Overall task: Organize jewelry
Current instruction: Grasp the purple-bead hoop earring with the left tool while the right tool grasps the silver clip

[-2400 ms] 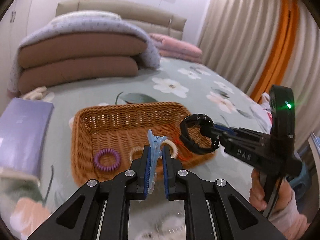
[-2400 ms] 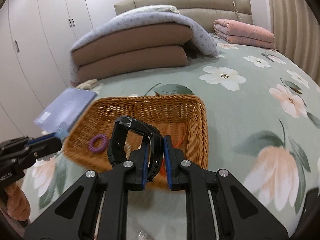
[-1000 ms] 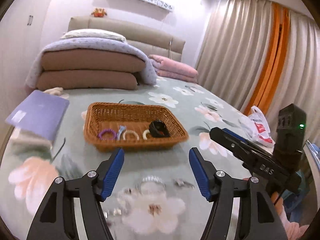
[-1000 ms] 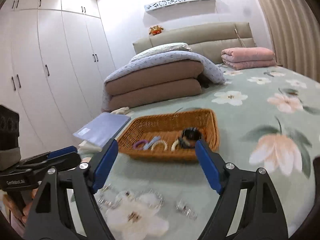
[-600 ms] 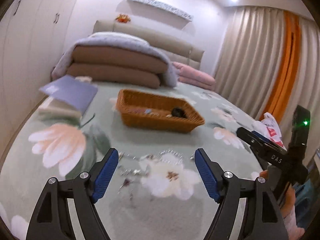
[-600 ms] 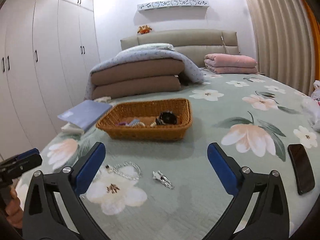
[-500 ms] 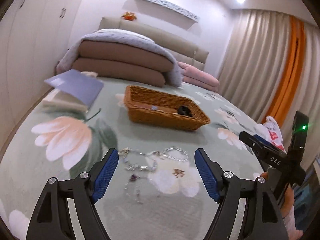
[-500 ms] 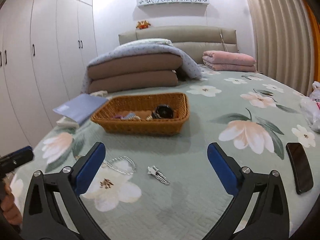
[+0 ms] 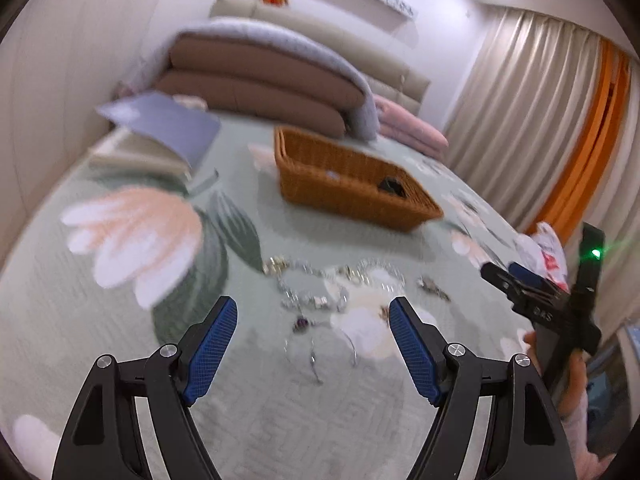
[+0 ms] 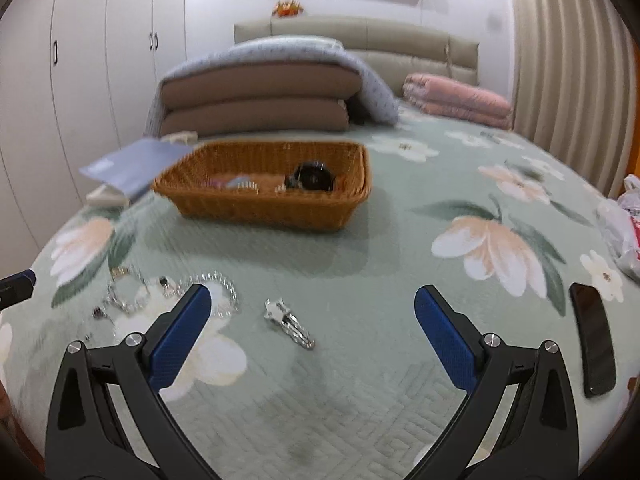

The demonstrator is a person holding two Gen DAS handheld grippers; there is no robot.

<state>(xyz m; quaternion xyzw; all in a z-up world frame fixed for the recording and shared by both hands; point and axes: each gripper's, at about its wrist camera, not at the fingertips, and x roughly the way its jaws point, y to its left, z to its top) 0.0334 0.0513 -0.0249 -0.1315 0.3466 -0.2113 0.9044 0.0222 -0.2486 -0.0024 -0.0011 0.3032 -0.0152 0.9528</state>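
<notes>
A wicker basket [image 10: 224, 204] [image 9: 340, 188] stands mid-bed and holds a black watch [image 10: 314, 176], a blue hair clip and other small pieces. Silver chains and bracelets [image 9: 316, 284] [image 10: 136, 292] lie loose on the green floral bedspread in front of it. A silver hair clip [image 10: 290, 322] [image 9: 432, 286] lies apart to their right. My left gripper [image 9: 312, 340] is open and empty, just above the chains. My right gripper [image 10: 312, 332] is open and empty, over the silver clip; it also shows in the left wrist view [image 9: 516, 288].
A black phone [image 10: 592, 338] lies at the bed's right edge near a plastic bag [image 10: 624, 224]. A purple folder [image 10: 132, 164] lies left of the basket. Folded brown and pink quilts [image 10: 260, 96] are stacked at the headboard. Curtains hang on the right.
Both grippers let go of the blue clip and the black watch into the basket, opened wide and pulled back. They have since come lower toward the loose jewelry on the bedspread.
</notes>
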